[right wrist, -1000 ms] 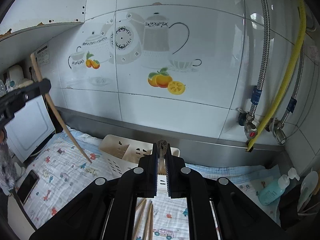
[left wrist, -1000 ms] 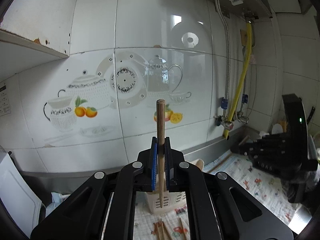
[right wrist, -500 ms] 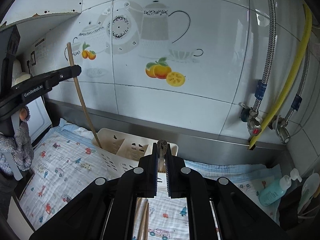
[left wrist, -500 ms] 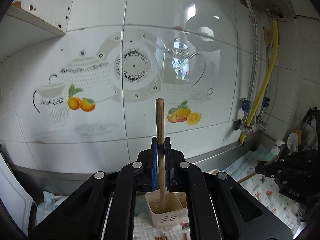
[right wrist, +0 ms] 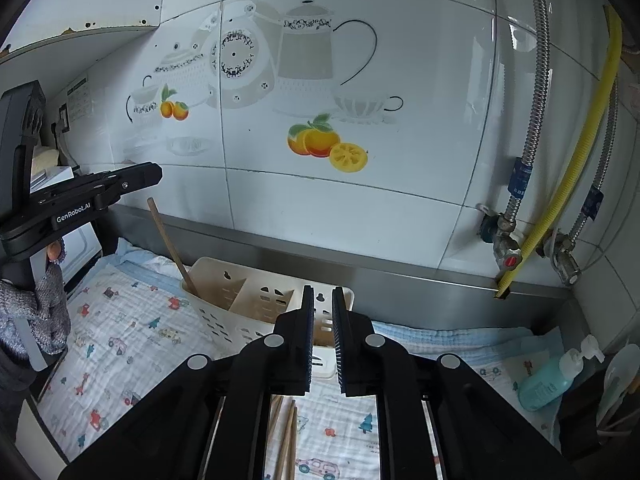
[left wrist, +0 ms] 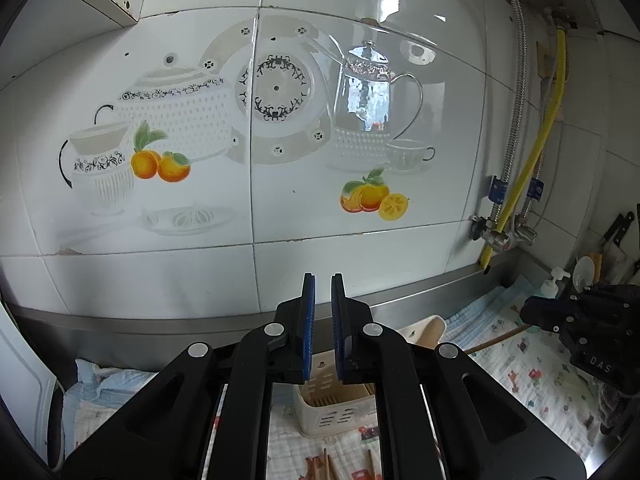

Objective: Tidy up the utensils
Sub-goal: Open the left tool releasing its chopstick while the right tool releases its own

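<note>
The left claw (left wrist: 322,322) stands slightly parted with nothing between its blue ribbed pads, its jaws just opening. It hangs above a cream plastic holder (left wrist: 334,412), a slotted caddy with divided compartments. The right claw (right wrist: 321,334) is likewise narrowly parted, its jaws opening, and empty in its own view; in the left view a wooden stick seems to reach toward it, so whether it carries anything I cannot tell for sure.

One wooden chopstick (right wrist: 168,242) leans upright in the left compartment of the holder, its top tilted toward the wall; that piece looks sorted. Several more chopsticks (right wrist: 286,436) lie loose on the cloth near the right claw, so, as I judge it, most of the work remains.

The counter (right wrist: 132,344) is covered with a soft quilted cloth printed with small cars and animals. Behind it rises a glossy white tiled wall (right wrist: 360,200) with painted teapots and oranges. A yellow hose (right wrist: 576,152) and braided metal pipes run down at the right, and a teal pump bottle (right wrist: 550,380) stands in the corner.
</note>
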`<state>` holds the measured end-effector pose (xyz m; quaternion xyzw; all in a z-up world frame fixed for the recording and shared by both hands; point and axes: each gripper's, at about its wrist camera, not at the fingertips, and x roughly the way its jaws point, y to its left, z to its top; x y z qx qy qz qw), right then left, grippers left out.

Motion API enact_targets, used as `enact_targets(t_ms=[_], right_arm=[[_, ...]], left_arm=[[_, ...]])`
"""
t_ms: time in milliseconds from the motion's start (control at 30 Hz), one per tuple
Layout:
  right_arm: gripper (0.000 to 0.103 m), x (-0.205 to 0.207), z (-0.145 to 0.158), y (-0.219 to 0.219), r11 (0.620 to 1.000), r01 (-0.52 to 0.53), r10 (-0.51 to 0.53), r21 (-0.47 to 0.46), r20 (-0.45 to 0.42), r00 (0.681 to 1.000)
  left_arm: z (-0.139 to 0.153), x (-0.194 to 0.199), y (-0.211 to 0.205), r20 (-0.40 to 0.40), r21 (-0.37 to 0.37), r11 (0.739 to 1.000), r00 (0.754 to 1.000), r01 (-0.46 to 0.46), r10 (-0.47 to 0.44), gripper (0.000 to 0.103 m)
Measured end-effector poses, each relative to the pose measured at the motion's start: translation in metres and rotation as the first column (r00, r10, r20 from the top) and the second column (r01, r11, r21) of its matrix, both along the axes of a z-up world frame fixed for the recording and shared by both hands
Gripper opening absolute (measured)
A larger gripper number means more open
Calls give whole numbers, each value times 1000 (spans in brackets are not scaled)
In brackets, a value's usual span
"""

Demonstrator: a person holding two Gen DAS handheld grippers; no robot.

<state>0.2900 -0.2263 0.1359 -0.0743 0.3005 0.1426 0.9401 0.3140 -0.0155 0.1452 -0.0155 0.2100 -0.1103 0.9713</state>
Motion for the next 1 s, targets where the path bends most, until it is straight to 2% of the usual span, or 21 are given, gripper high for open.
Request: enact_targets(t_ms=[133,267,400,433,500,600,733,800,1000], right_arm=[[17,-9,6,-1,1000,12,-12,-7,22,1000],[23,-26,12,-5,1000,14,-14,6,48,999],[29,-50,12,-6,1000,10,-11,16,69,998],[34,-57,10,-6,1000,11,-12,17,76,997],[39,-72,7,-6,1000,13,-14,17,90,996],[42,-94,-1,-8,1000,15,-17,21,104,994],[46,-122,-17,-8,1000,24,-25,10,114,993],[53,-136,-26,-8,999,30,-31,11,122,992],[53,-165,-57,-10,998,38,-42,42,82,996]], left_arm=[[5,-10,1,9,2,1000,1000,4,-4,9],[8,-29,5,21,2,1000,1000,7,-7,20],[6,-53,8,19,-2,1000,1000,14,-14,21],[4,-59,8,15,0,1000,1000,14,-14,22],[-1,-73,10,16,9,1000,1000,3,-3,49],[-13,-95,14,17,20,1000,1000,-3,2,51],[-36,-116,22,-21,29,1000,1000,-9,10,53],[-50,-126,27,-46,37,999,999,-24,26,63],[-97,-151,44,-138,41,997,988,-60,65,67]])
